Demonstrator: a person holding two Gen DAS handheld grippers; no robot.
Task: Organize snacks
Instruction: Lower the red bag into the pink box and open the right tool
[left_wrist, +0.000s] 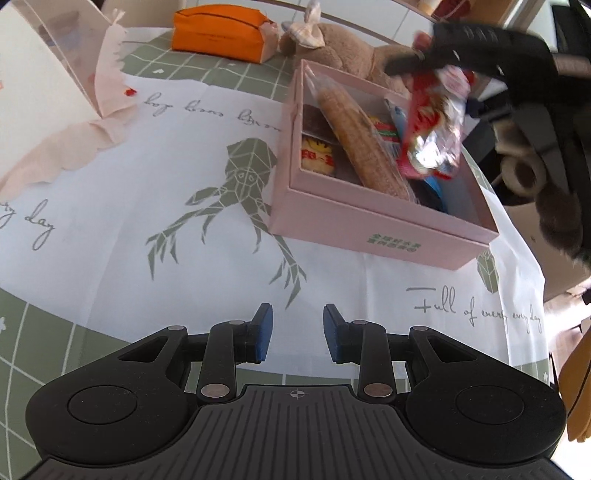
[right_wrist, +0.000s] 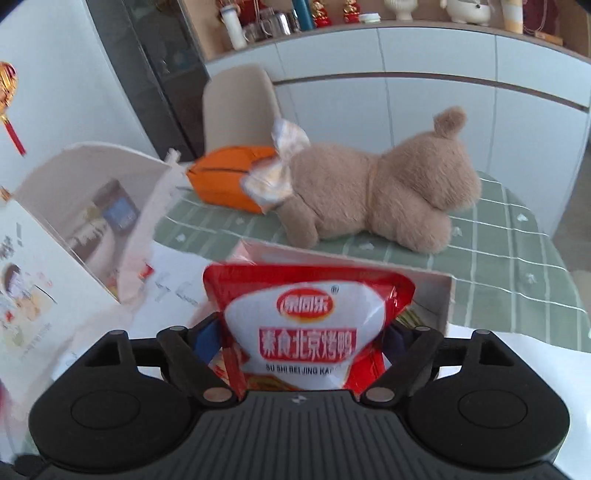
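A red and white snack packet (right_wrist: 306, 306) stands between the widely spread fingers of my right gripper (right_wrist: 303, 336), with the pads against its sides. In the left wrist view that packet (left_wrist: 432, 122) hangs tilted from the right gripper (left_wrist: 424, 70) over the open pink box (left_wrist: 369, 229). Inside the box lie several snacks, among them a long brown bar in clear wrap (left_wrist: 362, 140). My left gripper (left_wrist: 298, 332) hovers low over the white tablecloth in front of the box, jaws a little apart with nothing between them.
A tan plush animal (right_wrist: 388, 192) lies behind the box, with an orange pouch (right_wrist: 225, 177) to its left. A tall pale pink lid or carton (left_wrist: 107, 70) stands at the far left. A beige chair (right_wrist: 240, 103) is beyond the table. The table's edge curves close on the right.
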